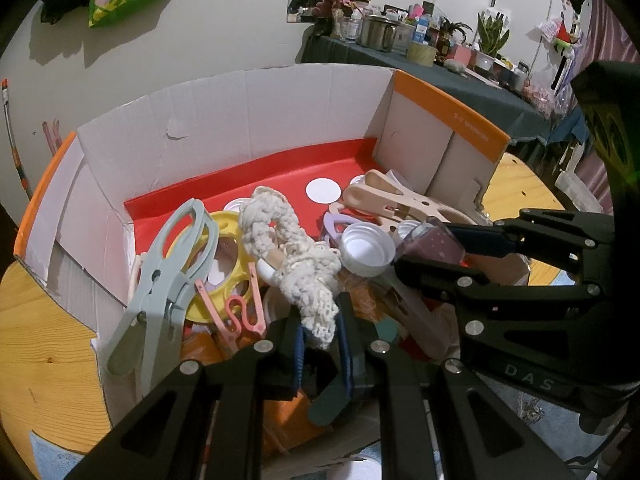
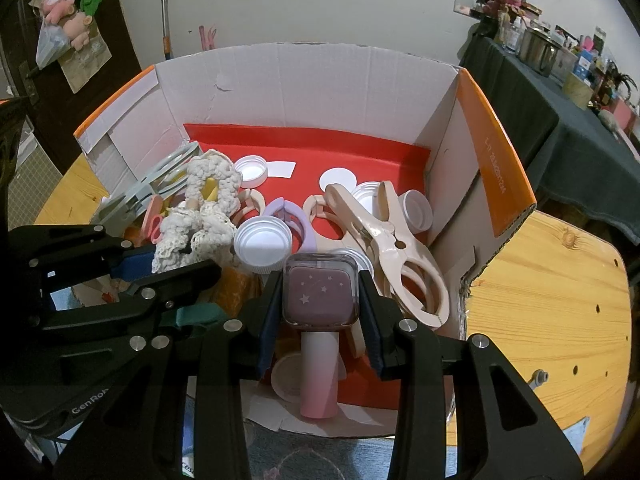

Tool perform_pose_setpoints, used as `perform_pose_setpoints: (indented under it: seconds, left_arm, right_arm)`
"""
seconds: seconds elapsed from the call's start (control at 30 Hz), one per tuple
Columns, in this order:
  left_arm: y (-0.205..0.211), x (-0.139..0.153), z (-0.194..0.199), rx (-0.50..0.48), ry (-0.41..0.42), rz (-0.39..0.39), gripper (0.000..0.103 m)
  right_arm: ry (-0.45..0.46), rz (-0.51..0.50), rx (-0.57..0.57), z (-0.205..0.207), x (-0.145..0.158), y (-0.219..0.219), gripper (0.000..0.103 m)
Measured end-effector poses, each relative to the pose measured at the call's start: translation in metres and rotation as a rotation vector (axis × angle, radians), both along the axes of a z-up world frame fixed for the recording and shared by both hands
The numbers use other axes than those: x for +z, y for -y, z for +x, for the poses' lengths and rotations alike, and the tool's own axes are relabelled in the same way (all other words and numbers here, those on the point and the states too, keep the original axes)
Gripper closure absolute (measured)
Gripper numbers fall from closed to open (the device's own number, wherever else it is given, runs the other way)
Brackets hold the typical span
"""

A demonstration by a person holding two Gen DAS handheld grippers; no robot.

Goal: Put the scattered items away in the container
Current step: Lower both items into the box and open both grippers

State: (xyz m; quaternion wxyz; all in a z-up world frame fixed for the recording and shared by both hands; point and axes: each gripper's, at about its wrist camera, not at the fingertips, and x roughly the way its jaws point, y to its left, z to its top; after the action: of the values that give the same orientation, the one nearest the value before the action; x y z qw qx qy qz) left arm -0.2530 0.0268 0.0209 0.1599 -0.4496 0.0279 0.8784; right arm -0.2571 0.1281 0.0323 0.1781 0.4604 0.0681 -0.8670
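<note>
Pink bottle with a purple star-printed square cap (image 2: 319, 296), clamped in the right tool (image 2: 319, 308), hangs over the white-and-orange cardboard box (image 2: 304, 80); lower it before letting go. Left tool (image 1: 318, 340) pinches the cream crocheted lace piece (image 1: 288, 256); drop it further in.

Matt cardboard box (image 2: 304, 80), rough crochet cloth (image 1: 280, 248), glossy plastic caps (image 2: 262, 238), wood table (image 2: 548, 292).

Both grippers angled down, side by side

Left gripper (image 1: 320, 334) pinched nearly closed, right gripper (image 2: 320, 300) clamped a bit wider.
</note>
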Motion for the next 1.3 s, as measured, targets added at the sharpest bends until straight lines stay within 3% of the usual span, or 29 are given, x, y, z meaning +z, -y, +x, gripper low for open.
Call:
perform_pose_setpoints:
  seconds: [0.37, 1.3]
  left_arm:
    - [-0.0015, 0.0007, 0.0017, -0.003, -0.004, -0.007, 0.087]
    - [-0.0003, 0.0079, 0.0044, 0.003, -0.019, -0.018, 0.074]
  right_arm:
    - [0.005, 0.001, -0.005, -0.0005, 0.0006, -0.0017, 0.068]
    - [-0.005, 0.016, -0.014, -0.0002, 0.0022, -0.0029, 0.061]
